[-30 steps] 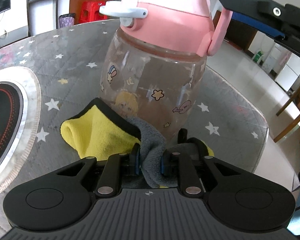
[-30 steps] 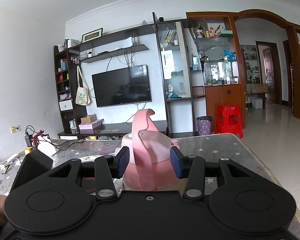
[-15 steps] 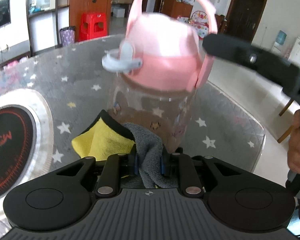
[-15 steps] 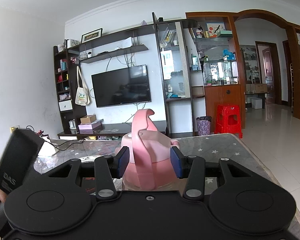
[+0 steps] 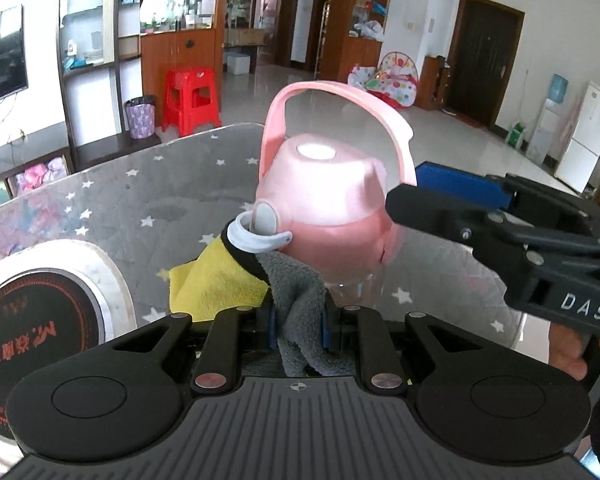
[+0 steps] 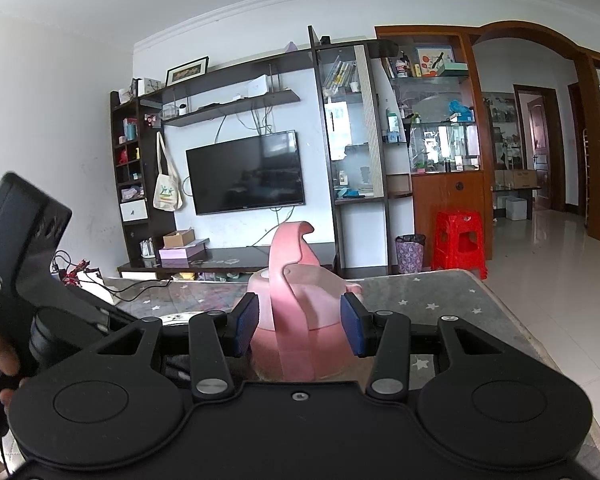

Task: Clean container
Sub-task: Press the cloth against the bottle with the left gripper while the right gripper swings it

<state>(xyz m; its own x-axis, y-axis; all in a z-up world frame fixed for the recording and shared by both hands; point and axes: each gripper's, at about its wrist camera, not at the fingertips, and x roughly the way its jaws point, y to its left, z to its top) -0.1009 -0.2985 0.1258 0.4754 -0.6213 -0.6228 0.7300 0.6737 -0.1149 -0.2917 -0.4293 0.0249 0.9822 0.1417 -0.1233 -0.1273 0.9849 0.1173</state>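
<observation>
A clear child's bottle with a pink lid (image 5: 332, 196) and pink carry handle (image 5: 340, 96) stands on the table. My left gripper (image 5: 299, 322) is shut on a grey and yellow cloth (image 5: 300, 292) that hangs against the bottle's near side, below the white spout ring (image 5: 256, 236). My right gripper (image 6: 299, 326) clamps the pink lid (image 6: 300, 304) between its blue pads (image 6: 246, 320); it also shows in the left wrist view (image 5: 500, 220), coming in from the right. The bottle's clear body is mostly hidden behind the cloth.
The table (image 5: 112, 200) has a grey star-patterned cover. A round induction hob (image 5: 40, 312) is set in it at the left. The table's right edge (image 5: 516, 320) is close to the bottle. A red stool (image 5: 192, 100) stands on the floor beyond.
The left gripper has risen with the cloth up the bottle's side, so I now look down on the lid. The right gripper has kept its hold on the lid.
</observation>
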